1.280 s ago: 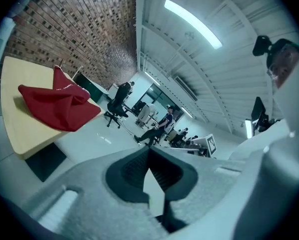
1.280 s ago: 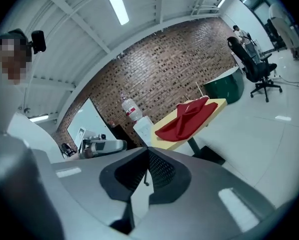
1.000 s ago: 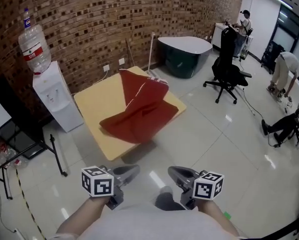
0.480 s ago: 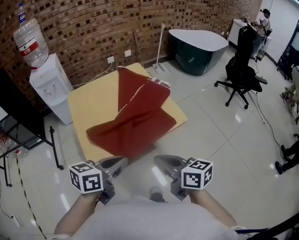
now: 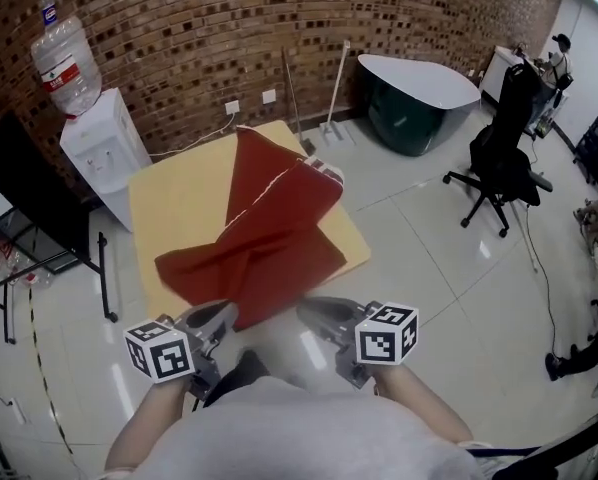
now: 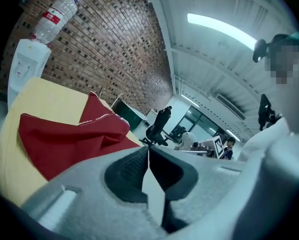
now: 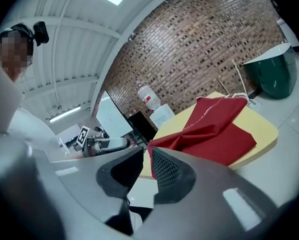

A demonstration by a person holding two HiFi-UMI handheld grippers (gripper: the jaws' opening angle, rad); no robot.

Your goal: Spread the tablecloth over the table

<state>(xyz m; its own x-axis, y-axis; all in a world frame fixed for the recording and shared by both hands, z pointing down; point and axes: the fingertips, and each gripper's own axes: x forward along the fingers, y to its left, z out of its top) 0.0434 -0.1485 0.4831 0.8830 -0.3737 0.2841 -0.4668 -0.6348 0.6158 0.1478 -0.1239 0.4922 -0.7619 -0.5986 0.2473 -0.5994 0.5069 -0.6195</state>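
Note:
A red tablecloth (image 5: 264, 238) lies bunched and folded on the square yellow table (image 5: 179, 203), one flap hanging over the near edge. Both grippers sit low in the head view, just short of that edge and apart from the cloth. My left gripper (image 5: 222, 313) is shut and holds nothing. In the left gripper view its jaws (image 6: 148, 151) meet in front of the tablecloth (image 6: 69, 139). My right gripper (image 5: 311, 309) is opening, and the small gap between its jaws is empty. In the right gripper view it (image 7: 147, 156) points at the tablecloth (image 7: 212, 129) on the table (image 7: 263, 126).
A white water dispenser (image 5: 101, 153) with a bottle (image 5: 65, 63) stands left of the table against the brick wall. A black stand (image 5: 44, 233) is further left. A dark green tub (image 5: 414, 103) and a black office chair (image 5: 504, 163) stand to the right on the tiled floor.
Both grippers have come forward to the table's near edge, and the cloth now lies just beyond their tips. The cloth itself has not moved.

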